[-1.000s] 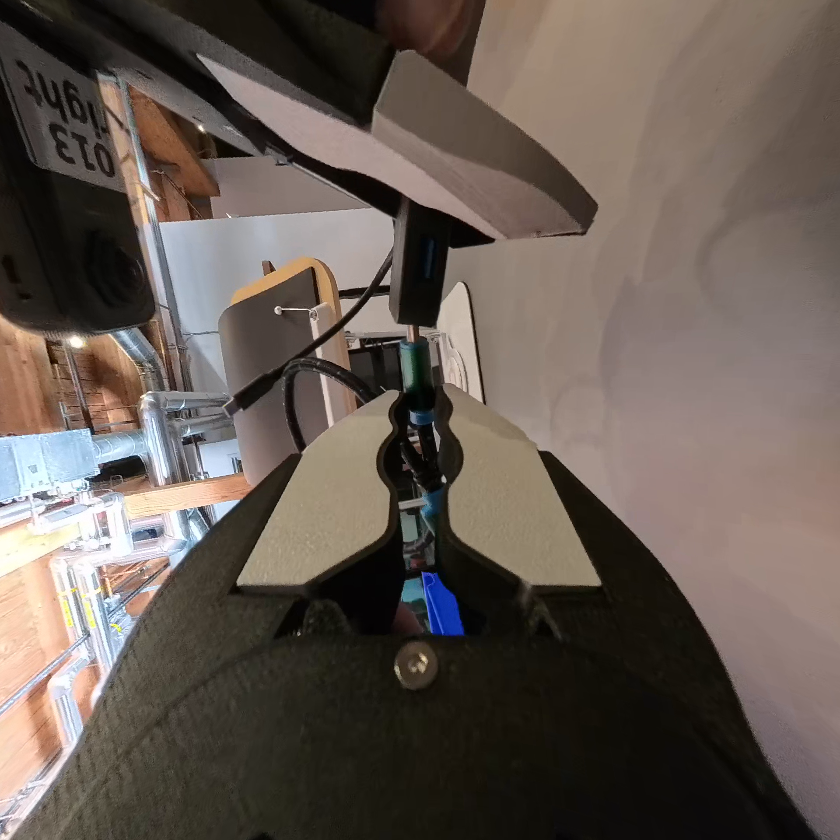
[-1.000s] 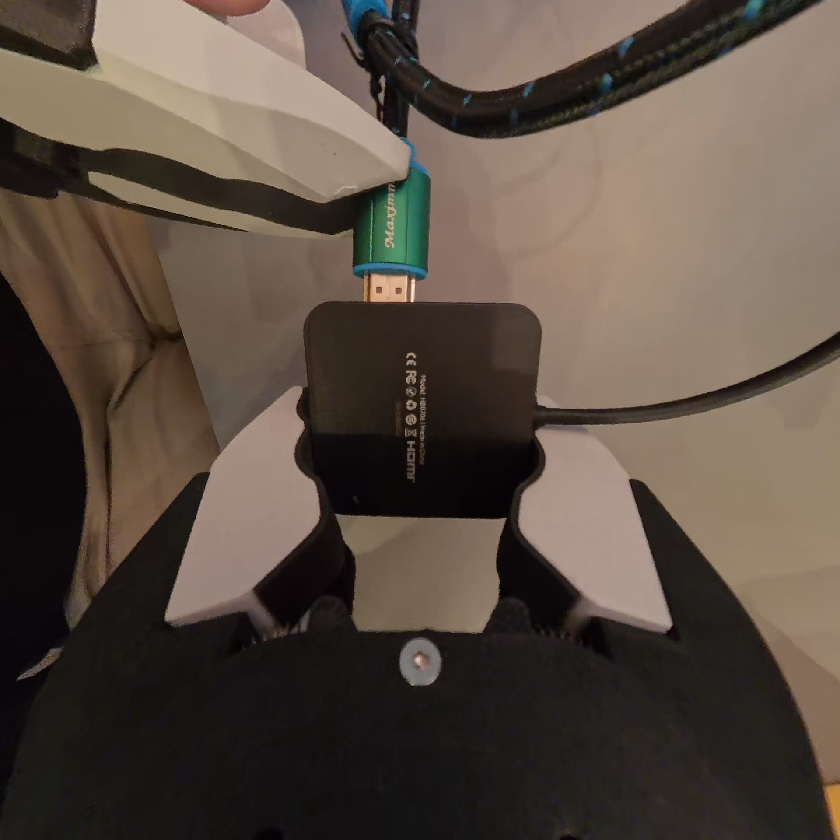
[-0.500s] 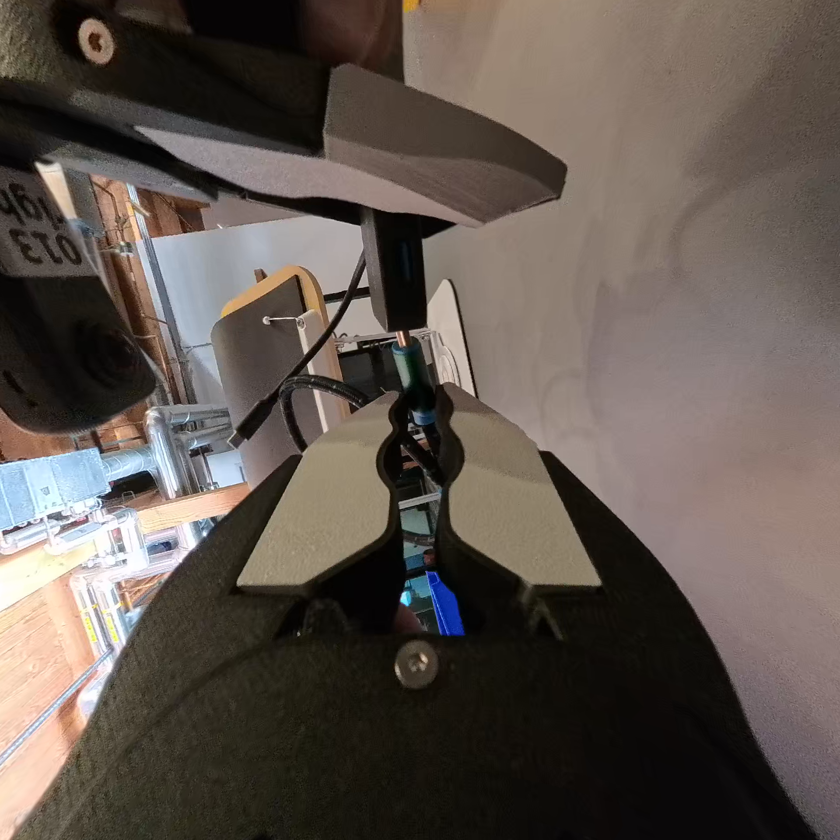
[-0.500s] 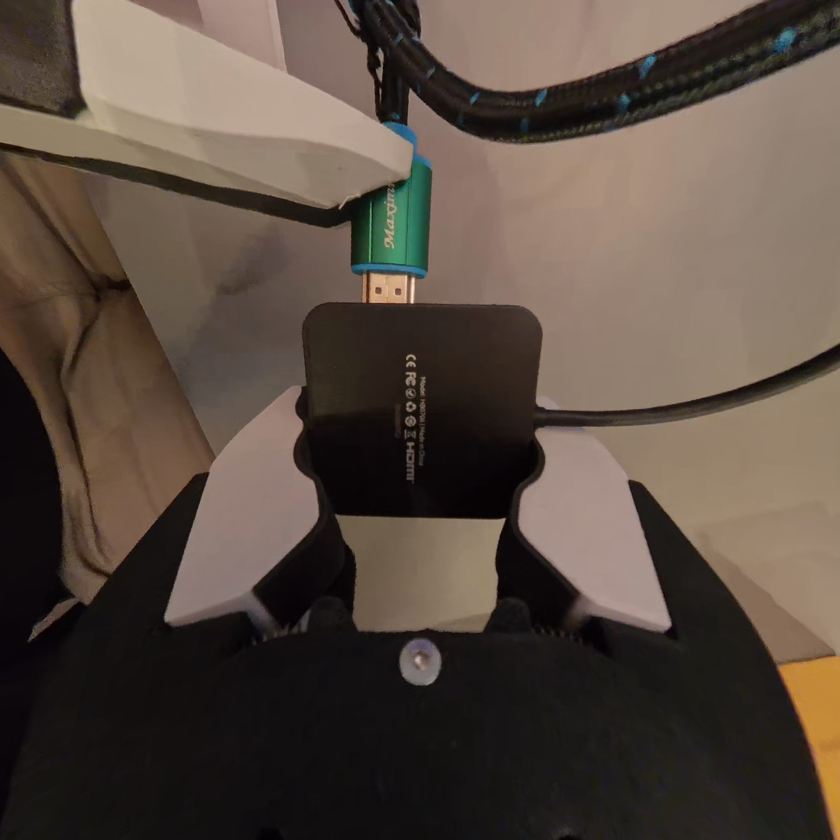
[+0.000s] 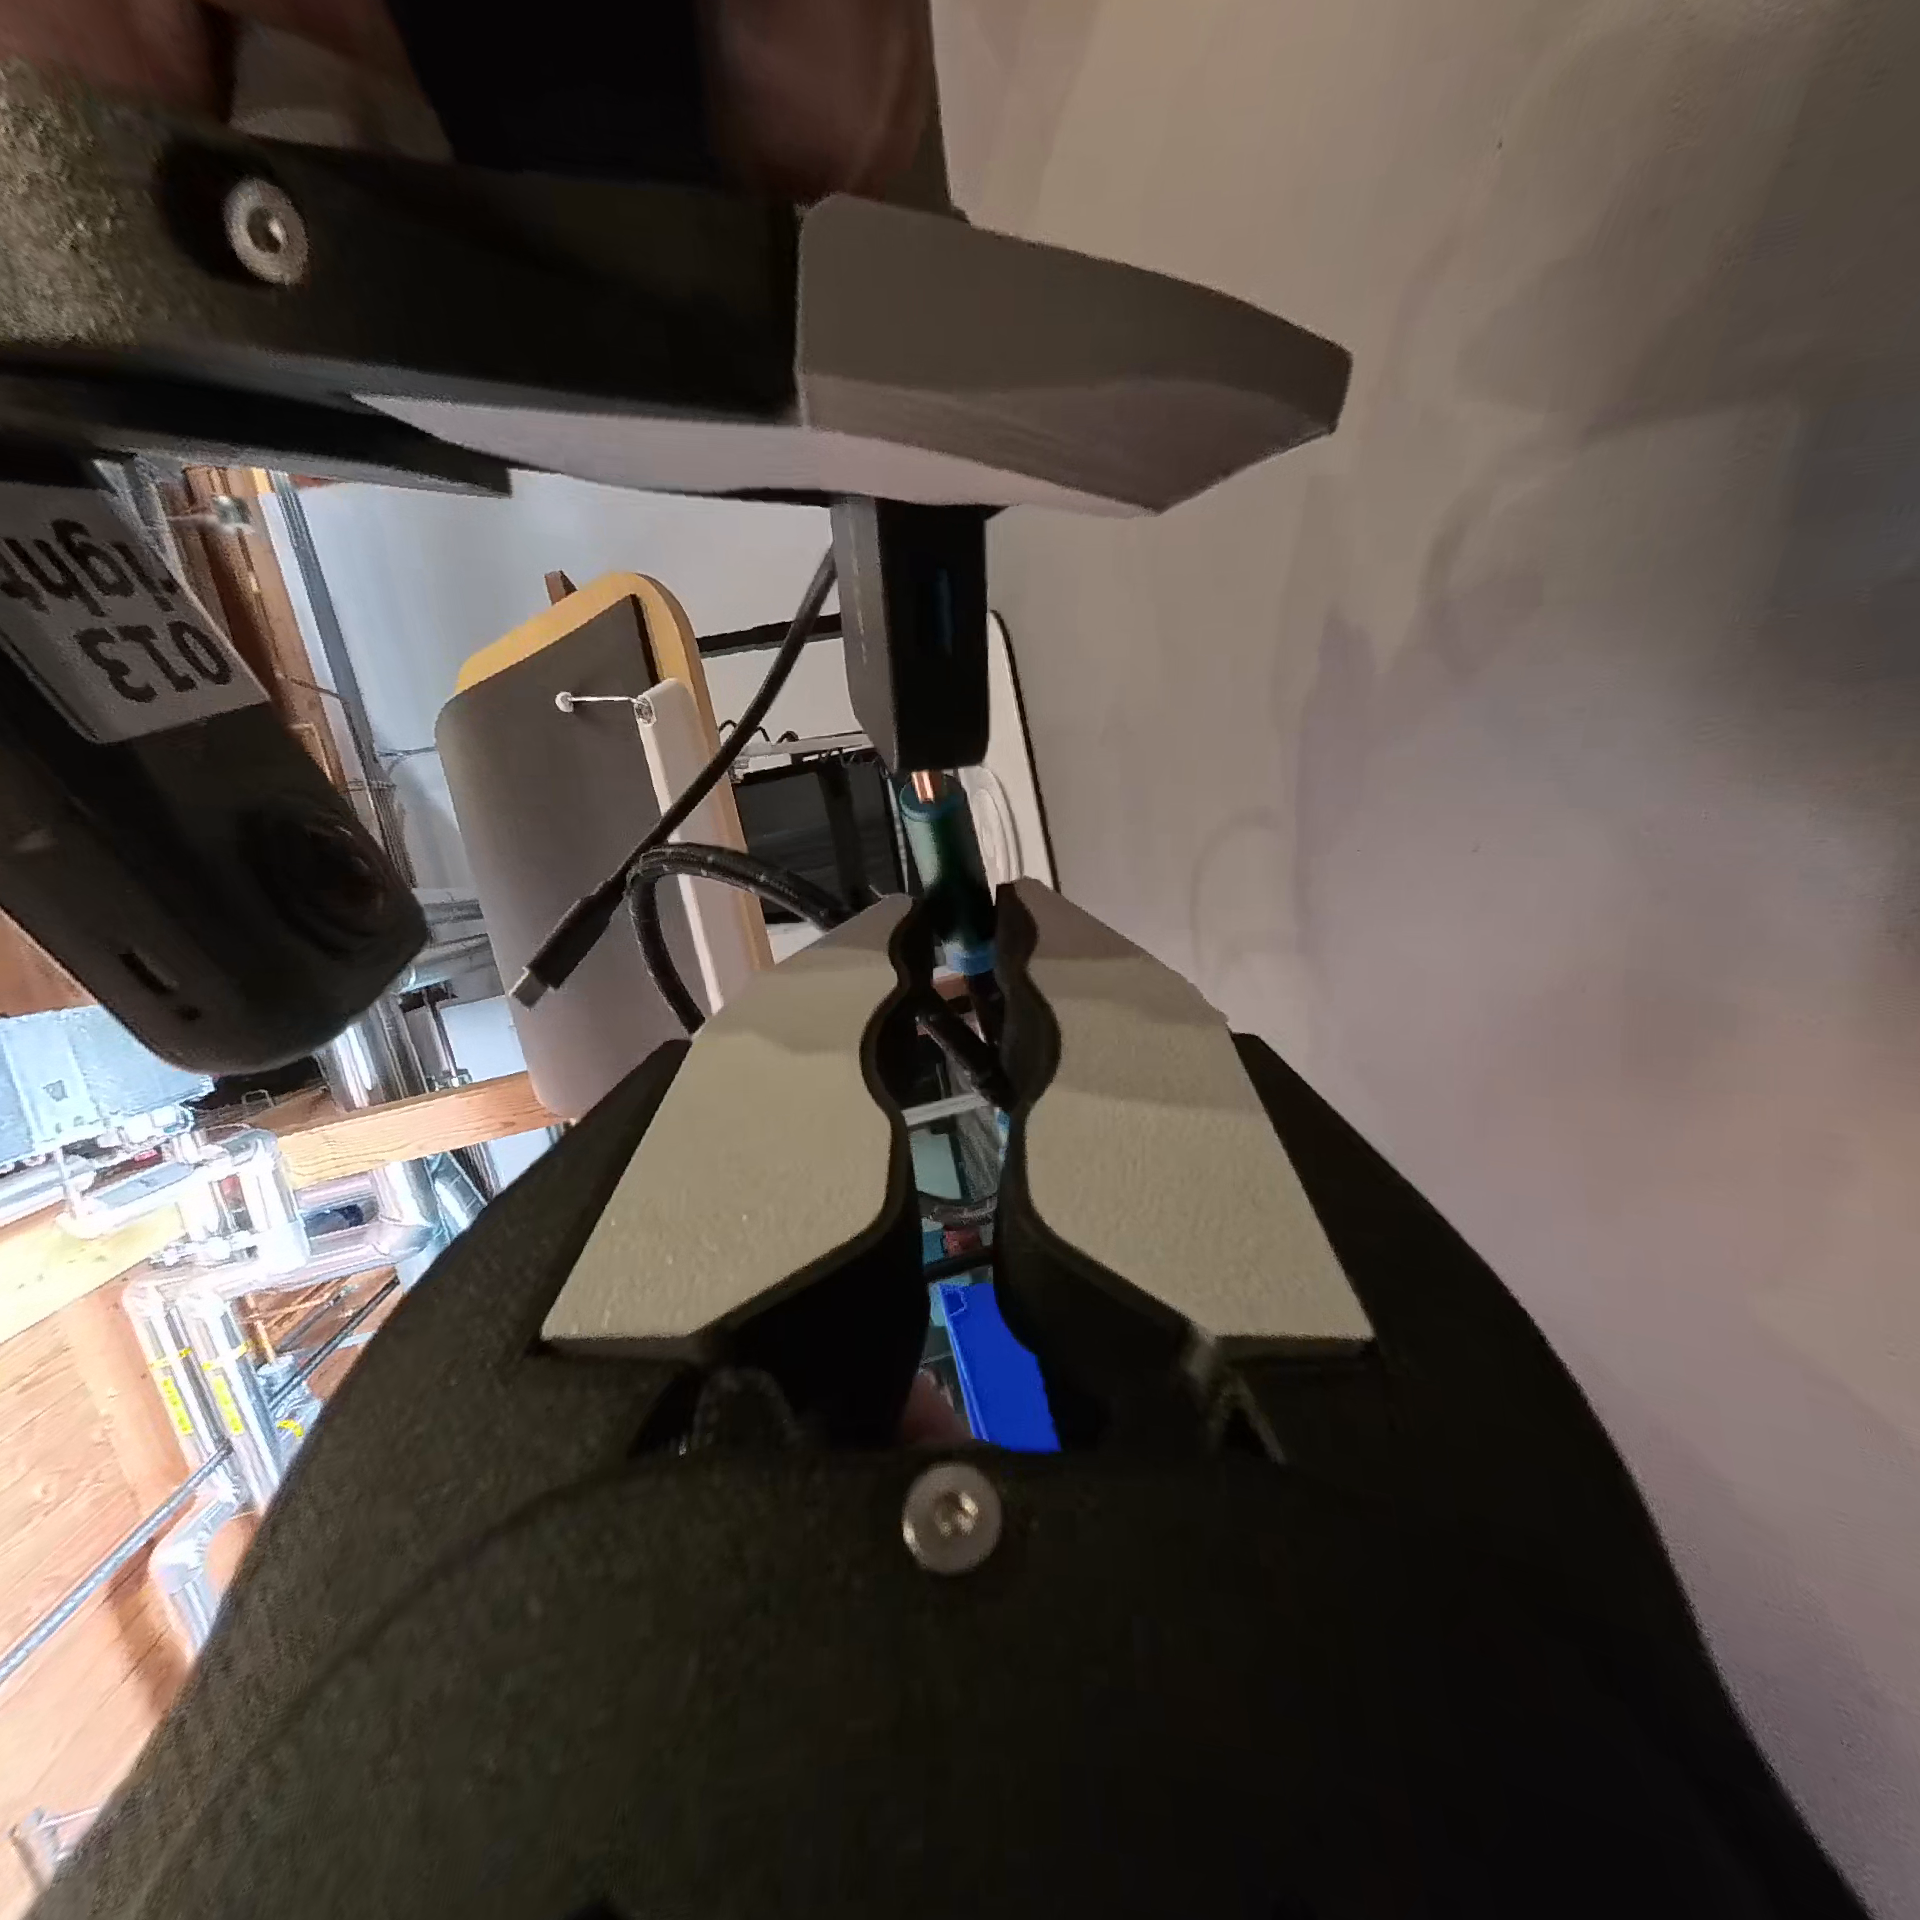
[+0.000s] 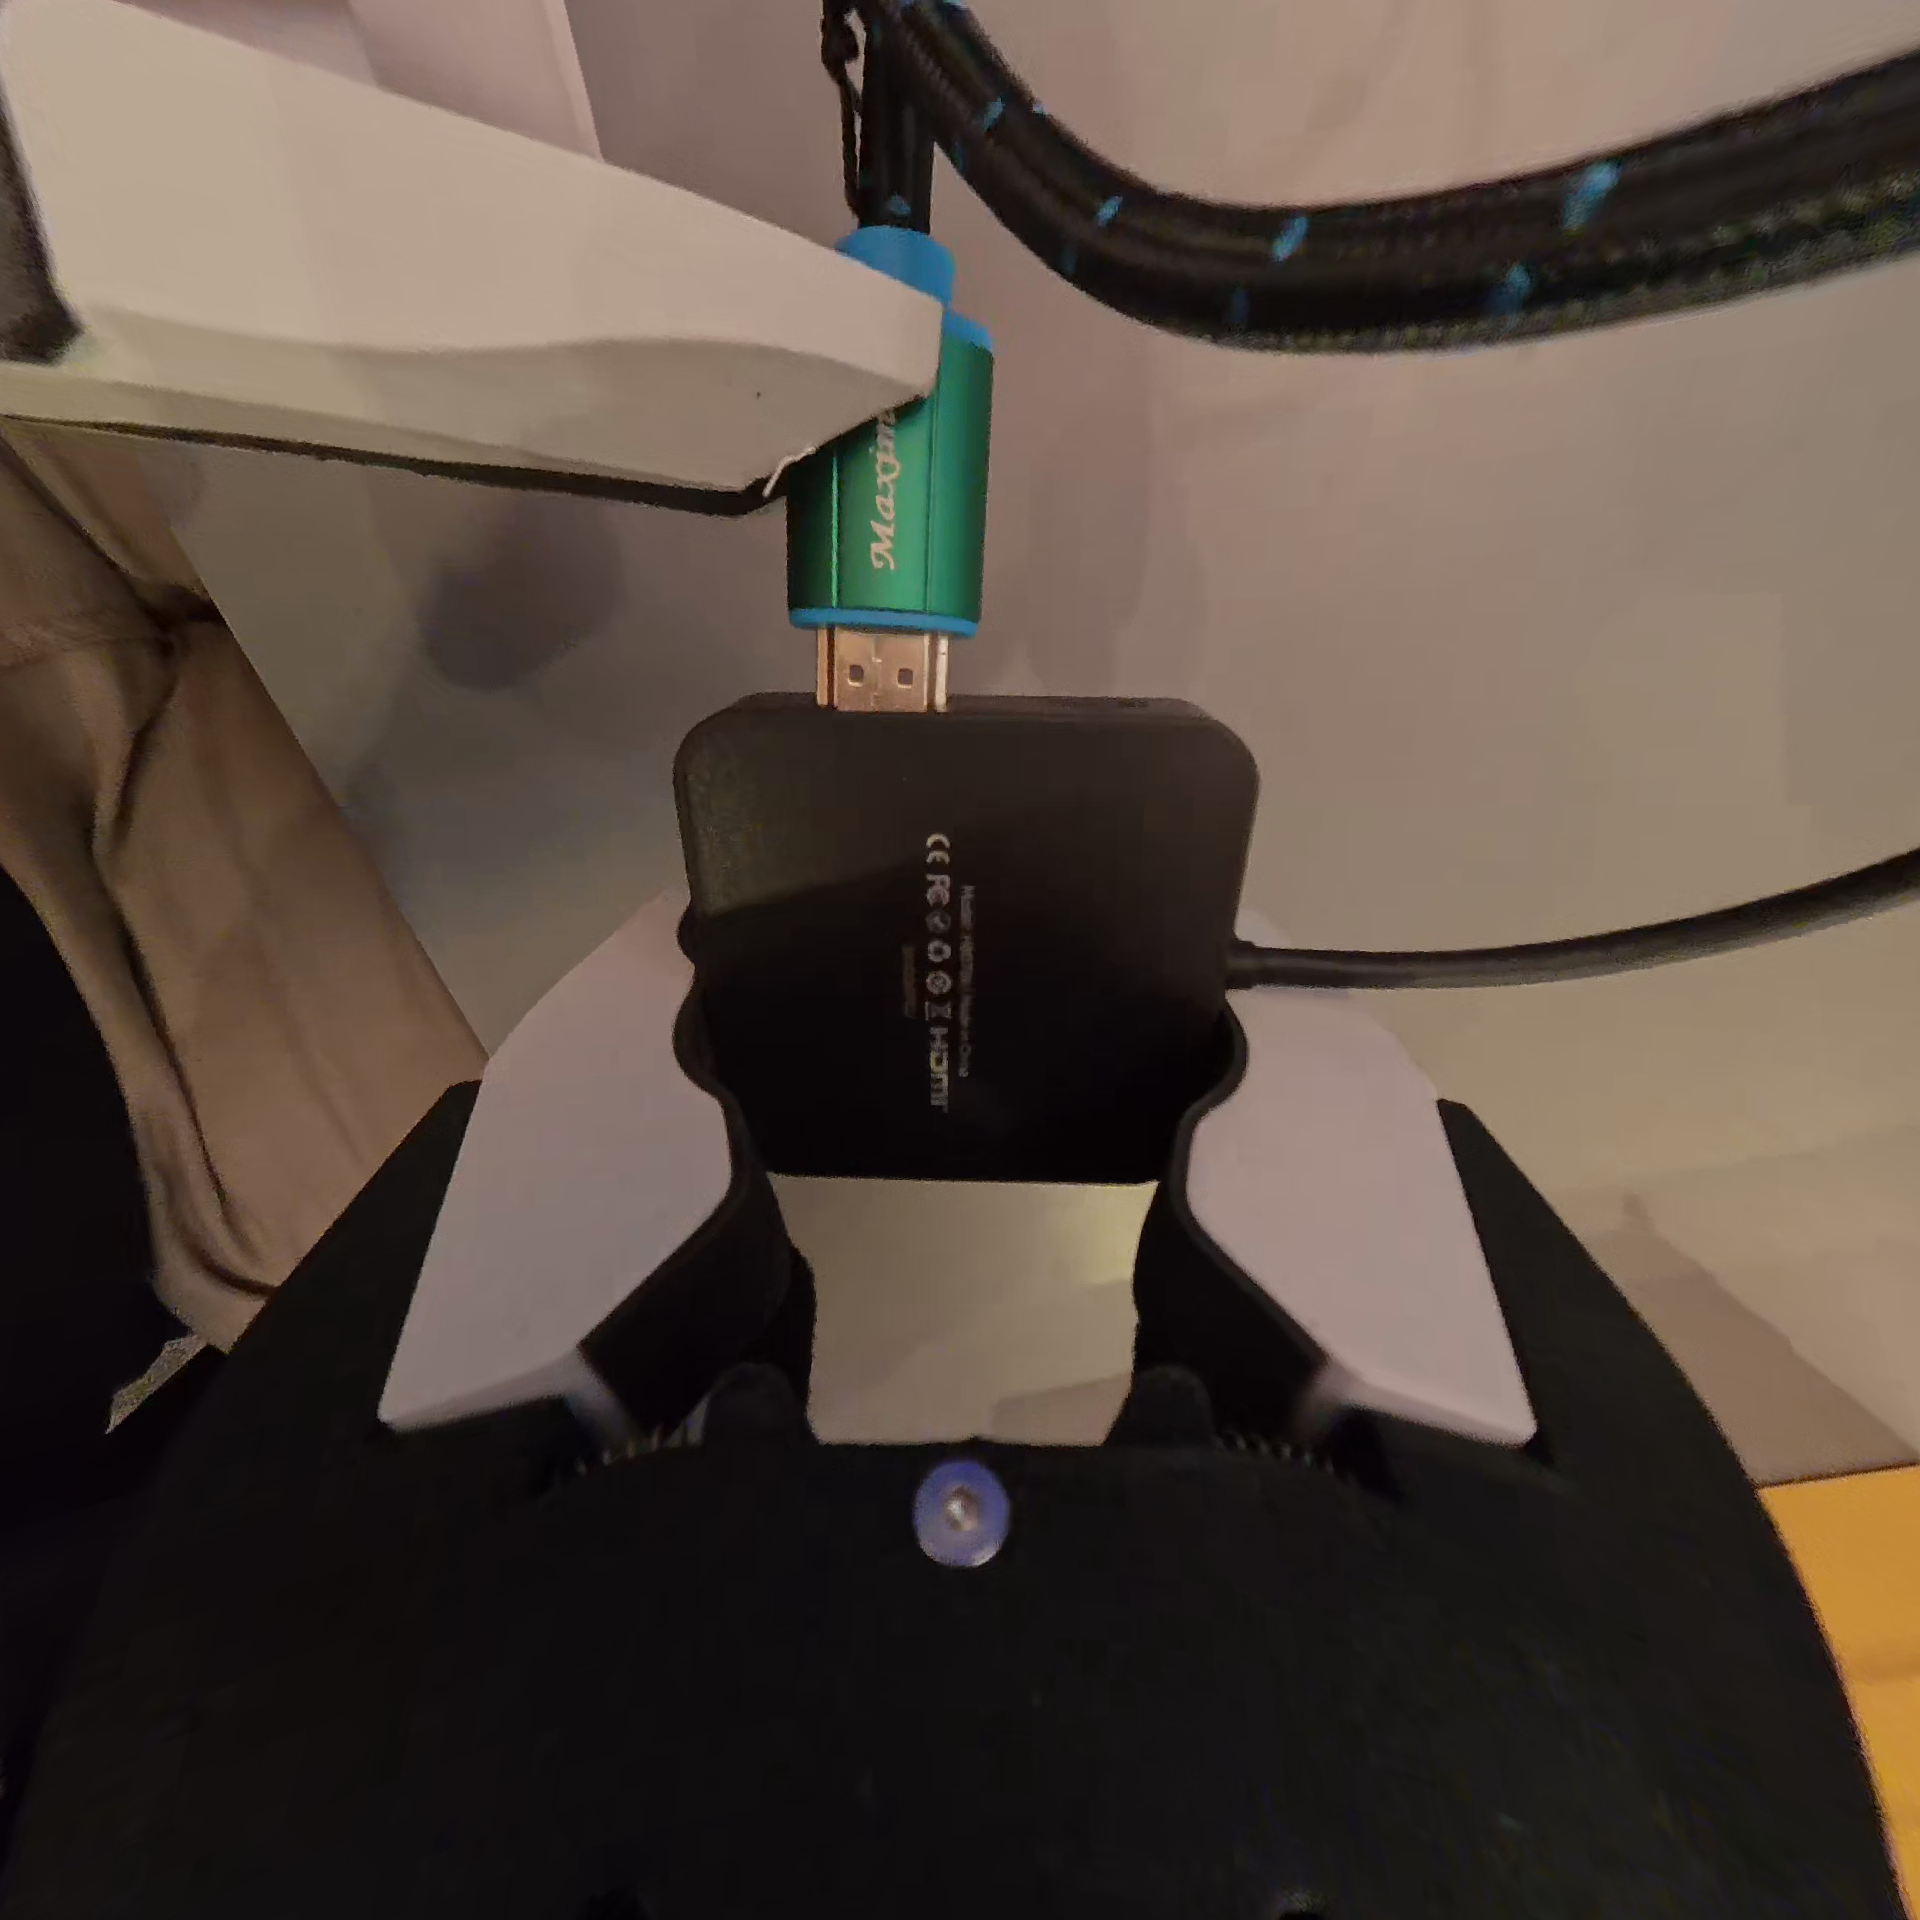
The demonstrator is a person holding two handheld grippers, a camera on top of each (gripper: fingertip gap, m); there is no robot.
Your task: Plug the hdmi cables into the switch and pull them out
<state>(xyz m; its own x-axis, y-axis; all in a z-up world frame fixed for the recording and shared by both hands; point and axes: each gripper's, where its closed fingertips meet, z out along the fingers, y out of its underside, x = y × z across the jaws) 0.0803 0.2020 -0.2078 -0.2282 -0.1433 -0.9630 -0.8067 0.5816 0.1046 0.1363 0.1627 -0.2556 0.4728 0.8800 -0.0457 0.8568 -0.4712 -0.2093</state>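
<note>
My right gripper is shut on the black HDMI switch and holds it by its two side edges. My left gripper is shut on a green HDMI plug with blue ends. In the right wrist view the plug stands at the switch's top edge, pinched by the left gripper's white finger. Its gold metal tip sits partly in a port, with most of the metal showing. A black and blue braided cable runs off from the plug. In the left wrist view the switch hangs under the right gripper's finger.
A thin black cable leaves the switch's right side; its loose end dangles in the left wrist view. A pale surface lies behind, with a yellow edge at the lower right. Beige cloth is at the left. A grey rounded board stands behind. One gripper's finger ends stand about 8 centimetres off the other's.
Both grippers have shifted a little together. The plug stays at the switch's port, and slightly more of its metal tip shows than a second ago.
</note>
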